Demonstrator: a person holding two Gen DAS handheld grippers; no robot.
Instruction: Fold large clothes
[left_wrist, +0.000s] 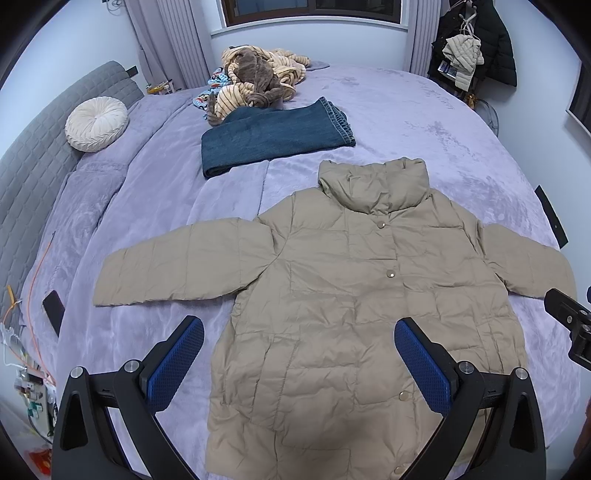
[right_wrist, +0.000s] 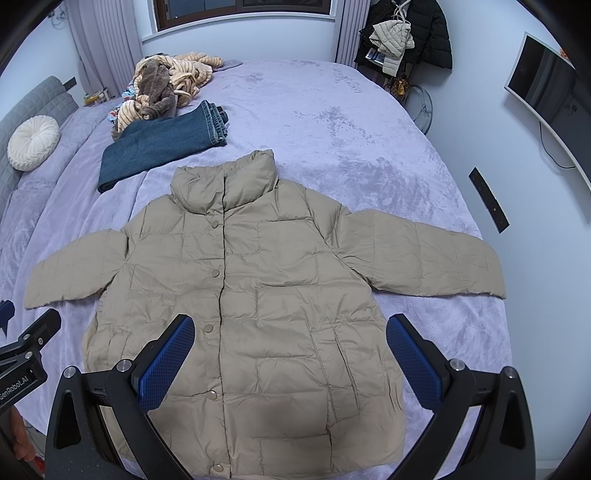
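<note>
A beige puffer jacket (left_wrist: 332, 288) lies flat, front up and snapped closed, on the lilac bed, both sleeves spread out sideways; it also shows in the right wrist view (right_wrist: 258, 288). My left gripper (left_wrist: 299, 328) is open and empty, hovering above the jacket's lower left part. My right gripper (right_wrist: 290, 325) is open and empty above the jacket's lower right part. The right gripper's body shows at the right edge of the left wrist view (left_wrist: 569, 321); the left gripper's body shows at the left edge of the right wrist view (right_wrist: 26, 350).
Folded blue jeans (left_wrist: 273, 134) lie beyond the jacket's collar. A pile of striped and brown clothes (left_wrist: 258, 77) sits further back. A round white cushion (left_wrist: 96, 123) rests by the grey headboard (left_wrist: 37, 155). A black phone (left_wrist: 54, 312) lies at the bed's left. Coats hang at the back right (right_wrist: 402, 33).
</note>
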